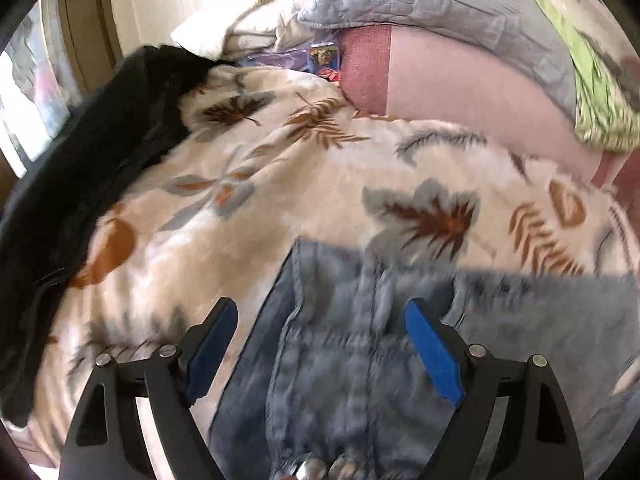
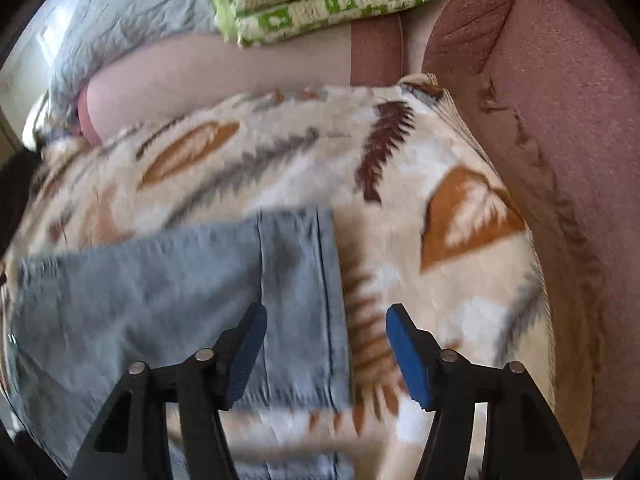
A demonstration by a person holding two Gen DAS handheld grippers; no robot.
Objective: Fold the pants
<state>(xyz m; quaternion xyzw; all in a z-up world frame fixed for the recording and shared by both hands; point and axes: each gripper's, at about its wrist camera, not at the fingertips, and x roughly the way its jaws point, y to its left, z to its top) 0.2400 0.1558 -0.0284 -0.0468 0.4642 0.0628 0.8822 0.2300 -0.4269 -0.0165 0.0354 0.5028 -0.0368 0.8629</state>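
Left gripper (image 1: 320,320) jaws wide apart above the jeans (image 1: 340,360), nothing clamped, right gripper (image 2: 326,328) jaws apart too, pant-leg hem below its left finger, leaf-print blanket (image 2: 460,240) under everything

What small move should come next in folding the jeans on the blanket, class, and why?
Probably lower the right tool onto the hem end of the jeans and pinch it. Both tools stand open and hold nothing; the left tool hangs over the waistband end. The jeans lie flat on the leaf-print blanket, so one end seemingly must be gripped before another fold.
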